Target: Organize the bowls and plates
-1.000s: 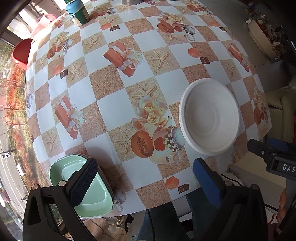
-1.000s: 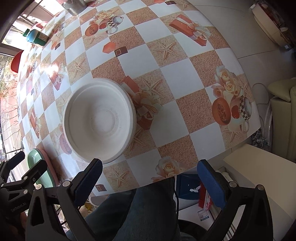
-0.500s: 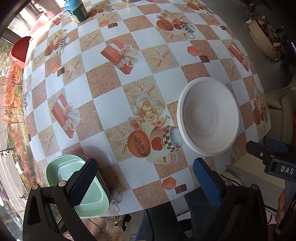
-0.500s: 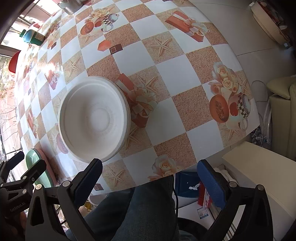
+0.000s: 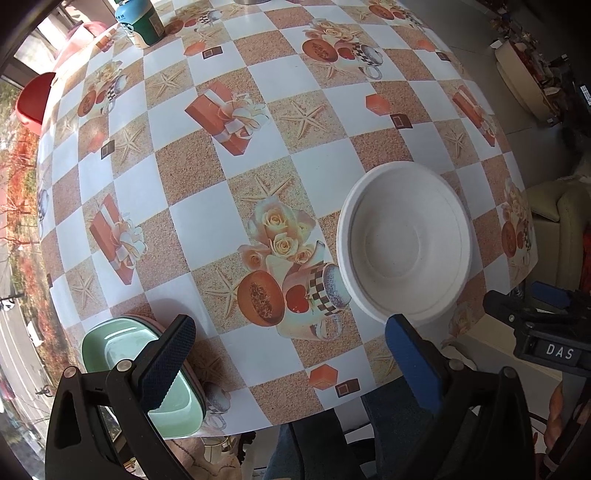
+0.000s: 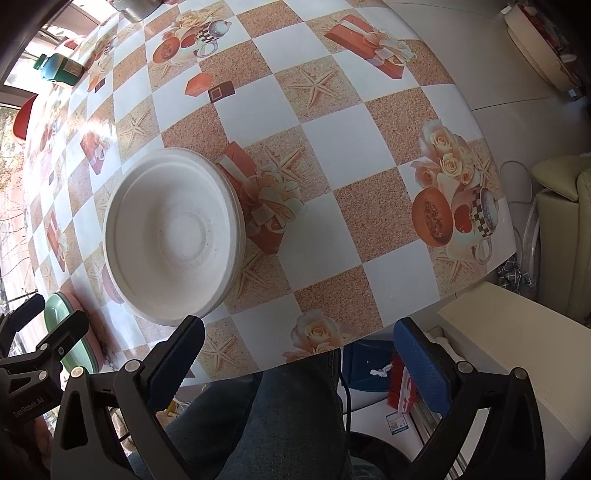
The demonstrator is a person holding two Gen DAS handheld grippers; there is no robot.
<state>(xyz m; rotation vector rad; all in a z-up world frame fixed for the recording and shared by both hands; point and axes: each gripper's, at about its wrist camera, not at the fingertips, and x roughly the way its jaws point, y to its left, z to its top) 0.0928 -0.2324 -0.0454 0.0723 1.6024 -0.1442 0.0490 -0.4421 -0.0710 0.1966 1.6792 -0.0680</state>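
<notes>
A white round bowl (image 5: 404,245) sits on the patterned table near its front edge; it also shows in the right wrist view (image 6: 171,236). A green rectangular dish (image 5: 122,354), stacked on a pink one, lies at the table's front left corner, partly hidden by my left finger; its edge shows in the right wrist view (image 6: 59,314). My left gripper (image 5: 288,362) is open and empty above the front edge, between dish and bowl. My right gripper (image 6: 299,365) is open and empty, just in front of the bowl over the table edge.
A green-and-blue can (image 5: 142,22) stands at the far left of the table (image 5: 207,221). A red chair (image 5: 33,96) is beyond the left edge. A cream cabinet (image 6: 517,350) and a sofa (image 6: 565,206) stand to the right. My legs are below the table edge.
Both grippers have shifted slightly back and left relative to the table. The bowl and the green dish have stayed in place. Both grippers stay open.
</notes>
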